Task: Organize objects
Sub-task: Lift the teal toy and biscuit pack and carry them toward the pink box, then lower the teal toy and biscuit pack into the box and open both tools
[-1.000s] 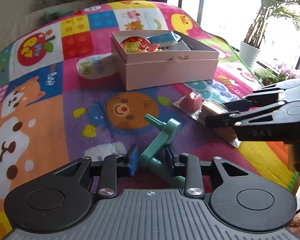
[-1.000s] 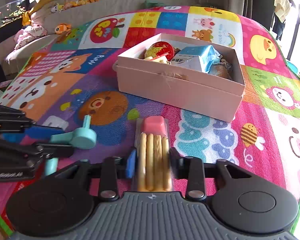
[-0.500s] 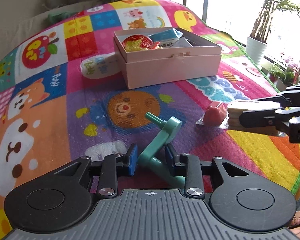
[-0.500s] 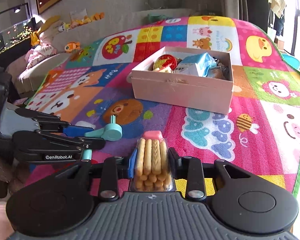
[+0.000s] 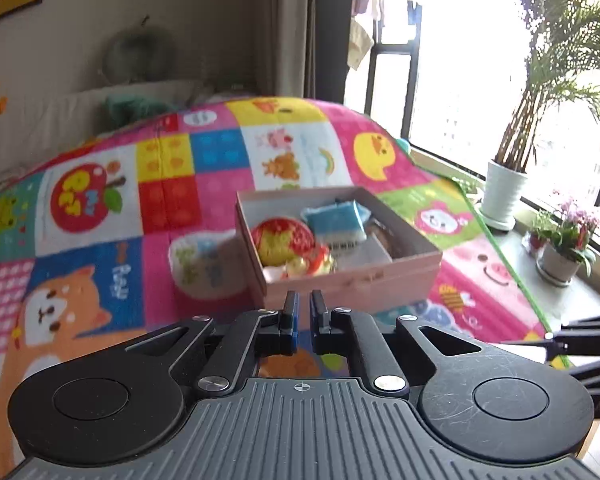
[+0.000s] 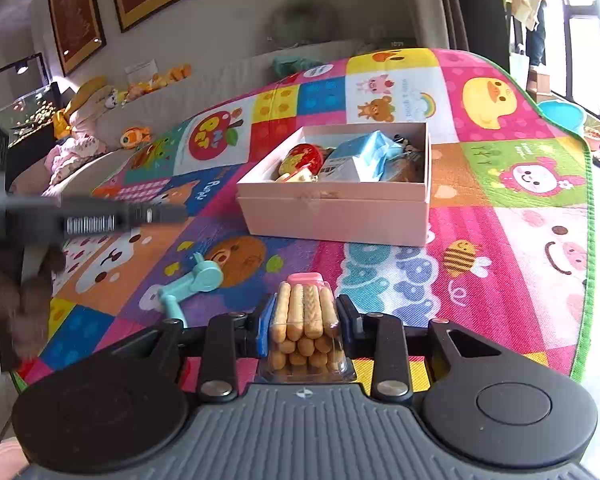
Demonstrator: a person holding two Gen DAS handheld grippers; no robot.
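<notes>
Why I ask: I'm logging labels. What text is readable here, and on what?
"GenRobot.AI", smeared: left gripper, side.
"Puppy", probably: play mat.
Letters on the mat's apple and the blue packet label: too blurred or small to read.

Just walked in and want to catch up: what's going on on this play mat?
A person is tidying snacks and toys into the open pink cardboard box. The right gripper grips a clear pack of biscuit sticks above the colourful cartoon play mat. The left gripper is shut and empty, while the teal plastic hand-crank toy lies on the mat, not yet boxed.
</notes>
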